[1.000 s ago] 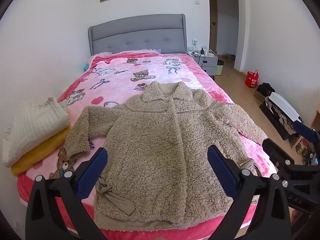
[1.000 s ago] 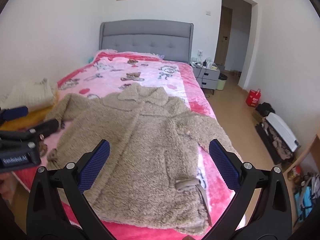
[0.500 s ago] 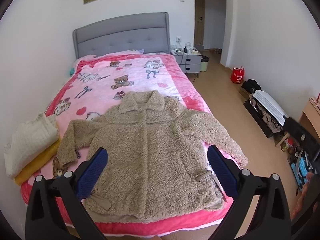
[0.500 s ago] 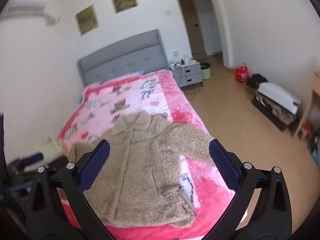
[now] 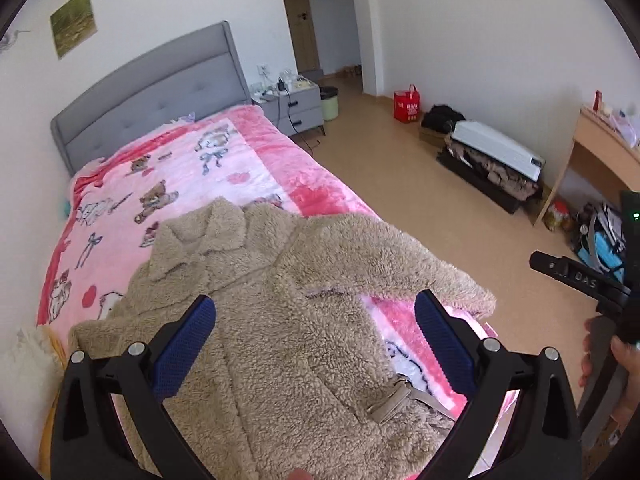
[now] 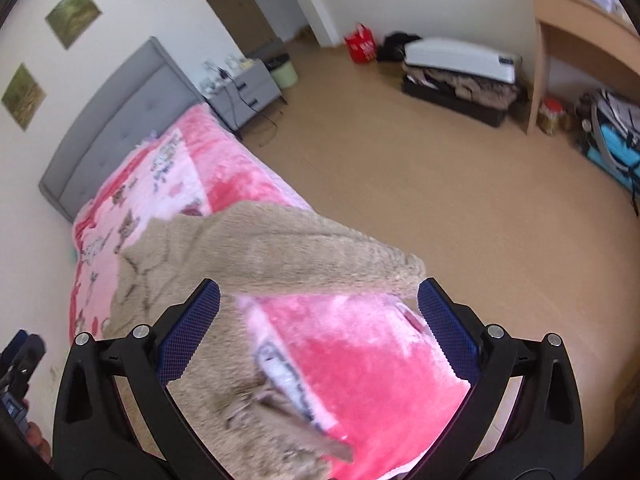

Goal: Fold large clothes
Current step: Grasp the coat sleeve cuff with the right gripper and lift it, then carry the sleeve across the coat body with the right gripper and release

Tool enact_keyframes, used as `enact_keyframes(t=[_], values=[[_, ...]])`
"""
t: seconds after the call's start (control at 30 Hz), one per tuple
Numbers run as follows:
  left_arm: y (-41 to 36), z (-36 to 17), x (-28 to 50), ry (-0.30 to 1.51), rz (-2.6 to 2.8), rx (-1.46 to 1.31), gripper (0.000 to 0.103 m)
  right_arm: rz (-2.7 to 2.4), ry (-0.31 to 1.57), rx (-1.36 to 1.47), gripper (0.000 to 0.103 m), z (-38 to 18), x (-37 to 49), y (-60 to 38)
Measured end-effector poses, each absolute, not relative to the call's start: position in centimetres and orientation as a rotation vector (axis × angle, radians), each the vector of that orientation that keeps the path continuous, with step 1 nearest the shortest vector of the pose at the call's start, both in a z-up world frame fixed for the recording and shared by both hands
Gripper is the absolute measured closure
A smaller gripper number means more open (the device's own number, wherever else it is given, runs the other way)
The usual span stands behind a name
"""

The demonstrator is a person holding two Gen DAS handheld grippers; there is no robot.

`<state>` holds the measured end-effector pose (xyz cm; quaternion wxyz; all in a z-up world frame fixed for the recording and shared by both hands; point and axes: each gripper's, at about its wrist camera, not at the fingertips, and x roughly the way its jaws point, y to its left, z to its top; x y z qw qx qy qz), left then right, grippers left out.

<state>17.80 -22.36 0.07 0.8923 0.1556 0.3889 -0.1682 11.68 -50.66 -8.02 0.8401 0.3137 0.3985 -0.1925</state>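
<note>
The fleece coat point(image 5: 280, 320) lies flat on the bed point(image 5: 240, 168), collar toward the headboard. Its right sleeve point(image 6: 312, 256) runs crosswise just ahead of my right gripper point(image 6: 318, 320), nearer than my left gripper point(image 5: 316, 336). Both pairs of fingers are spread, empty.

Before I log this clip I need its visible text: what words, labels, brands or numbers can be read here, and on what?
"DAS": white letters on the black right gripper body, in the left wrist view.
Red bag by the doorway: pale lettering, too small to read.
Teddy-bear blanket: small script beside the prints, not legible.
Left gripper at the right wrist view's edge: any label is too blurred to read.
Nothing else readable.
</note>
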Motion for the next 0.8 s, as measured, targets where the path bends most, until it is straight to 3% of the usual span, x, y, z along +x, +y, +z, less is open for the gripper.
enact_keyframes(t=[0.27,0.37,0.47,0.57,0.63,0.67,0.73,0.77,0.8], values=[[-26.1,-6.6,20.0,0.915,-0.287,0.327,0.005,-0.353,1.009,0.857,0.010,-22.9,15.3,-58.8],[-27.1,-8.1,20.1,0.937,-0.274,0.328,0.005,-0.241,1.034,1.058,0.012,-28.4,16.8,-60.9],[-28.0,-8.9,19.9,0.943,-0.250,0.341,0.005,-0.193,1.140,1.128,0.012,-32.1,18.4,-61.4],[-28.9,-9.5,19.7,0.949,-0.232,0.348,0.005,-0.137,1.119,1.199,0.012,-33.9,18.9,-61.6],[-29.6,-9.9,19.7,0.968,-0.232,0.354,0.005,-0.097,1.068,1.236,0.027,-34.1,18.7,-61.6],[-29.9,-10.0,19.6,0.970,-0.233,0.356,0.005,-0.064,1.041,1.247,0.043,-34.0,18.9,-61.6],[-30.3,-10.1,19.5,0.969,-0.235,0.362,0.005,-0.054,1.024,1.193,0.055,-33.3,19.1,-61.4],[-30.5,-10.1,19.5,0.968,-0.238,0.365,0.005,-0.063,1.008,1.147,0.074,-32.4,19.0,-61.4],[-30.7,-10.0,19.4,0.968,-0.242,0.366,0.005,-0.070,0.995,1.119,0.084,-31.7,18.9,-61.6]])
